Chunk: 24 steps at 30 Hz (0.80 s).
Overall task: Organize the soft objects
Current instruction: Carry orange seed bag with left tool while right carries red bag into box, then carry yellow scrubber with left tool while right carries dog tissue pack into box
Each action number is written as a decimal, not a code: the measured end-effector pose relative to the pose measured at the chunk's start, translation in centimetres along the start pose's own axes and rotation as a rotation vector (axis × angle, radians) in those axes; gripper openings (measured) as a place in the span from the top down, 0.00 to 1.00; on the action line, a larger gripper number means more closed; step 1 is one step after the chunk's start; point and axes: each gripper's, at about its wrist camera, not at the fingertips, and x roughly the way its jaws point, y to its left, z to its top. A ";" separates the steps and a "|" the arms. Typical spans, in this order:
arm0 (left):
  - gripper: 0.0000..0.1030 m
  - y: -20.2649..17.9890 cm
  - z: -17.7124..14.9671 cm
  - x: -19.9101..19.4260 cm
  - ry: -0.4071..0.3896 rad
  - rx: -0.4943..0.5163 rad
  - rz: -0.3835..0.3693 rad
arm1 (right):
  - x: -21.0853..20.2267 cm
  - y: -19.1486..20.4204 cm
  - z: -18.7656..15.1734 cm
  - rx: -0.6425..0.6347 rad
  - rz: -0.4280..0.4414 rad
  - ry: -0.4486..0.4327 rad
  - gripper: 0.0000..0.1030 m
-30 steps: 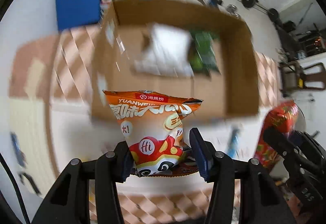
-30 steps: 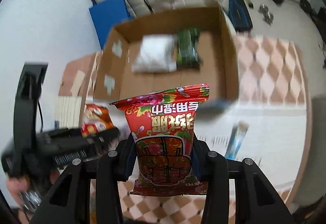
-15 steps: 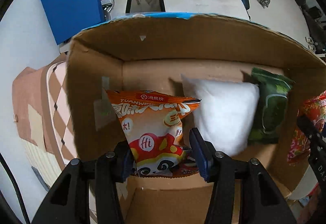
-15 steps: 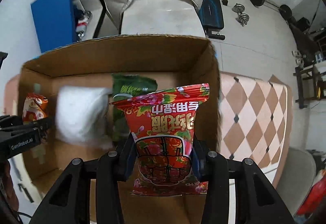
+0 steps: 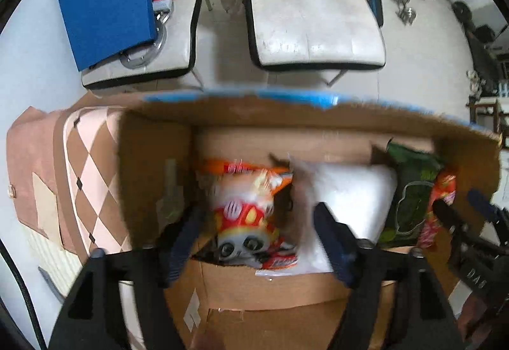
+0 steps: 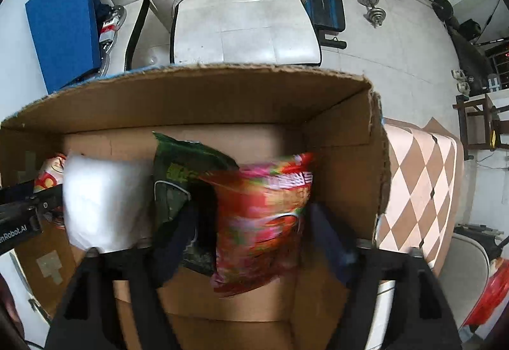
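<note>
1. Over the open cardboard box (image 5: 152, 178), both hand-held grippers are pointing down into it, and the step in hand looks like the release: two snack bags are being let go inside at the same time.
2. The left gripper (image 5: 254, 238) is spreading its jaws; the orange snack bag (image 5: 245, 200) with the panda print is sitting between them, blurred, with a clear gap on either side, so the pads are no longer pressing on it. It is lying at the left end of the box floor, just beside the white pillow pack (image 5: 350, 200).
3. The right gripper (image 6: 251, 241) is likewise widening its jaws around the red snack bag (image 6: 264, 216), which is blurred and seems to be dropping free near the right wall of the box, overlapping the green snack bag (image 6: 178, 171).
4. Inside the box, the row is reading orange, white, green, red from left to right, so the task is judged to be well along, though what is waiting outside the box cannot be told from these views.
5. The next move is probably calling for both grippers to be lifted straight up with jaws kept wide, so no finger is snagging a crinkly bag edge or the box rim.
6. A risk: the red bag is leaning on the green one and may be settling unevenly.
</note>
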 end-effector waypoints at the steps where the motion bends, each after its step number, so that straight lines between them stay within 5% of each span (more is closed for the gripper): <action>1: 0.20 0.3 -0.1 -0.6 -0.014 -0.009 -0.017 | -0.5 0.1 -0.2 -0.003 0.005 0.000 0.14; 4: 0.17 0.8 -0.7 -1.8 -0.038 -0.019 -0.048 | -1.4 0.0 -0.6 -0.009 0.014 -0.009 0.12; 6: 0.01 0.9 -1.3 -2.3 -0.044 -0.023 -0.061 | -1.9 -0.2 -1.0 0.002 0.041 -0.012 0.08; 7: 0.01 0.9 -1.8 -2.8 -0.057 -0.025 -0.065 | -2.1 -0.4 -1.3 0.008 0.058 -0.015 0.00; 17: 0.01 0.7 -6.3 -5.5 -0.126 -0.041 -0.108 | -3.6 -0.6 -5.9 0.017 0.091 -0.027 0.00; 24: 0.01 -1.0 -10.5 -9.6 -0.230 0.001 -0.078 | -8.1 -0.2 -9.8 -0.047 0.034 -0.099 0.00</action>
